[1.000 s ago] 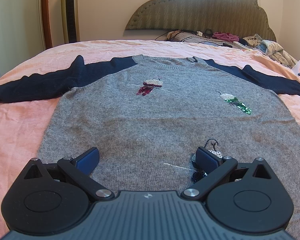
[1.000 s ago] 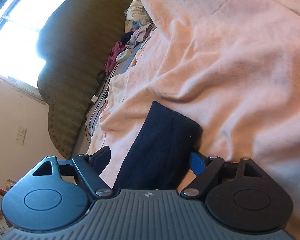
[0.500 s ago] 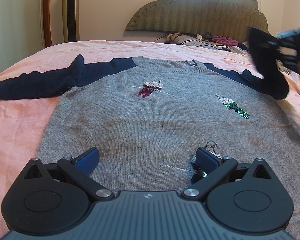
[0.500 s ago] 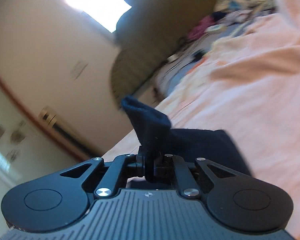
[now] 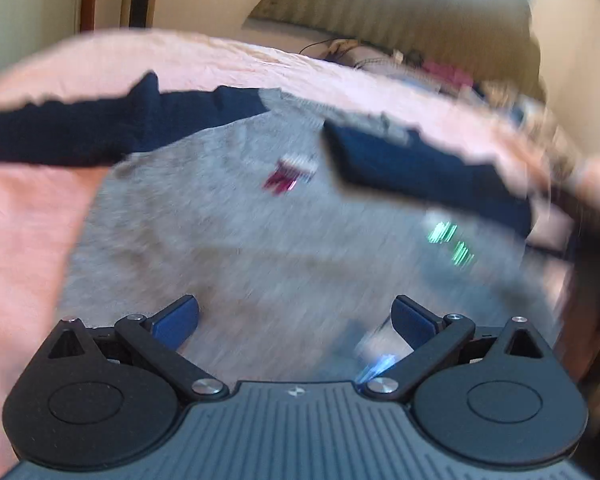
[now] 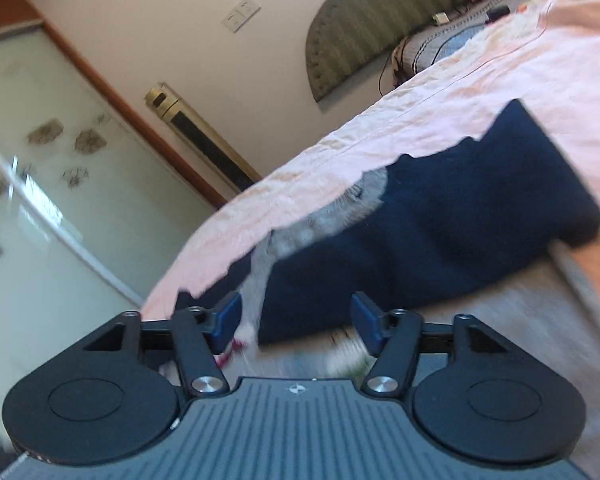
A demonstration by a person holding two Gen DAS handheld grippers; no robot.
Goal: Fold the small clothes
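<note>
the sweater (image 5: 228, 240) lies flat on the bed (image 5: 24, 216), and its right sleeve (image 5: 428, 172) is now folded across the chest; half a second ago it hung pinched in the right tongs (image 6: 296, 322). these now stand spread just above the sleeve and hold nothing. the left tongs (image 5: 296, 318) stay spread over the hem. the left view is blurred, so the sequin birds are only streaks.

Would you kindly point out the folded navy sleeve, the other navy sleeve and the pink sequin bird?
folded navy sleeve (image 6: 440, 232): right wrist view, mid-sleeve.
other navy sleeve (image 5: 60, 132): left wrist view, mid-sleeve.
pink sequin bird (image 5: 288, 174): left wrist view, body.
</note>
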